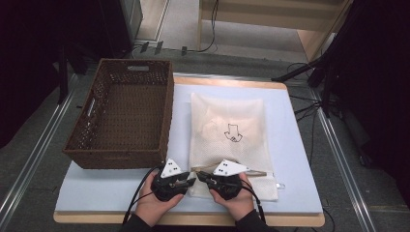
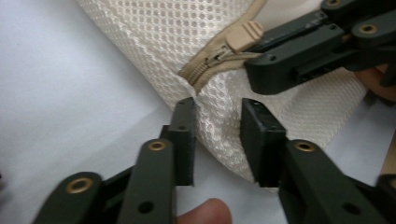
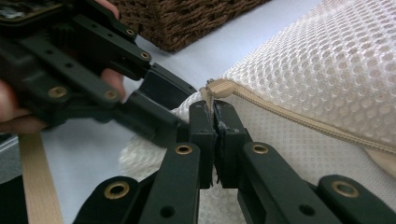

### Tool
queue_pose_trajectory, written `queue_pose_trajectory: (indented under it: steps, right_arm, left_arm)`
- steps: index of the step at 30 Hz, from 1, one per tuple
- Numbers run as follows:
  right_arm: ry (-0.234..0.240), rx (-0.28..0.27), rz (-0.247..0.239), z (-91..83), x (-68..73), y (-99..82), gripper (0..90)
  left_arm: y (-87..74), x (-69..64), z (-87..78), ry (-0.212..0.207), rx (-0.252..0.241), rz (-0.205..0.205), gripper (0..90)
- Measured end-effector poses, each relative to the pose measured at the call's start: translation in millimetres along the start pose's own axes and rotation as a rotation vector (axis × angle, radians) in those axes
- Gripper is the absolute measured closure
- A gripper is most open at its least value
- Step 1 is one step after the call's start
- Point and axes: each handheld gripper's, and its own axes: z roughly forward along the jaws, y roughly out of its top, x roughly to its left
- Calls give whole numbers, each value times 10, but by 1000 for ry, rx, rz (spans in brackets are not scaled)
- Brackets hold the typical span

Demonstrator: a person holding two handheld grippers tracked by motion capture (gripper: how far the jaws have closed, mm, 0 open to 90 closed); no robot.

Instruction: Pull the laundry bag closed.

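- Mesh laundry bag [image 1: 227, 140], worktop [image 1: 295, 159] near edge: zip still closed.
- My right hand-held gripper [image 3: 214, 114]: pinching the zipper pull [image 3: 219, 87].
- My left hand-held gripper [image 2: 217, 121]: spread around the bag's corner, not yet clamped.
- Wicker basket [image 1: 121, 113], left edge: unfilled.

The left claw [image 2: 217, 140] stands with its two black jaws parted around a folded corner of the white mesh bag [image 2: 163, 42] on the pale surface [image 2: 60, 112], while the right claw [image 2: 261, 60] reaches the beige zipper pull [image 2: 243, 36] just beyond.
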Motion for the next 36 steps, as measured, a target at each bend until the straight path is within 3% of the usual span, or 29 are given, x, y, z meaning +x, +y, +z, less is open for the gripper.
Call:
queue_pose_trajectory:
  steps: [1, 4, 8, 13, 18, 20, 25, 28, 31, 36]
  right_arm:
    - [13, -2, 7, -13, -10, 7, 839]
    - [21, -5, 16, -37, -17, 29, 776]
    - [40, -27, 43, -90, -18, 83, 691]
    - [46, -54, 112, -129, -76, 122, 670]
    - [23, -47, 142, -130, -100, 127, 640]
    - [20, -47, 183, -133, -137, 131, 640]
    - [83, -38, 246, -97, -171, 133, 676]
    - [136, -40, 272, -73, -159, 141, 732]
    - [144, -30, 303, -55, -162, 147, 763]
    - [140, -14, 340, -34, -182, 133, 868]
  left_arm:
    - [1, 8, -8, 4, -7, -3, 799]
    - [4, 19, -28, -7, -23, -3, 826]
    - [-1, -15, -37, 17, -31, 29, 839]
    - [-2, -21, -42, 22, -36, 46, 843]
    - [-11, -49, -49, 42, -53, 66, 844]
    - [-12, -51, -59, 47, -57, 71, 844]
    - [-10, -79, -56, 72, -62, 103, 843]
    - [-11, -135, -37, 113, -51, 159, 844]
    - [-21, -179, -22, 148, -52, 203, 843]
    - [-24, -161, -36, 141, -47, 190, 838]
